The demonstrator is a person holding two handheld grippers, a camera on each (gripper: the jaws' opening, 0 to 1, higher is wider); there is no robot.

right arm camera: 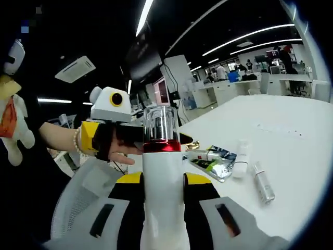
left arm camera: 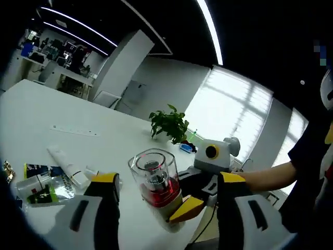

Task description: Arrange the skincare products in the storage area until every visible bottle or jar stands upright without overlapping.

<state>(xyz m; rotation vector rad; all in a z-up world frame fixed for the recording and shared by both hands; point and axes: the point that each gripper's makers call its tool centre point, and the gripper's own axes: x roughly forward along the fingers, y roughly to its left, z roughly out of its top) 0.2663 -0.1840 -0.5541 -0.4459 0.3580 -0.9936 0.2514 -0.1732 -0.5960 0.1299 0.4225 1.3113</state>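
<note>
A white bottle [right arm camera: 161,182] with a clear cap is clamped between the right gripper [right arm camera: 162,185] jaws, above the white counter [right arm camera: 291,135]. The left gripper [left arm camera: 166,195] is held open near it. Tubes [left arm camera: 67,166] are seen lying on the counter; an office lies beyond.

We see wide bare room on the white surface [left arm camera: 62,104] beyond the clutter. A lying tube [left arm camera: 67,165], a clear packet [left arm camera: 39,190] and a dark sachet [left arm camera: 41,170] crowd its near edge beside our left tongs [left arm camera: 169,183]. In the right gripper view, two small bottles [right arm camera: 252,172] lie just beside flat sachets [right arm camera: 216,159]. A potted plant [left arm camera: 170,124] stands at the far edge. The pump bottle [right arm camera: 161,172], clamped in our right tongs [right arm camera: 162,179], blocks the gap between both tongs.
</note>
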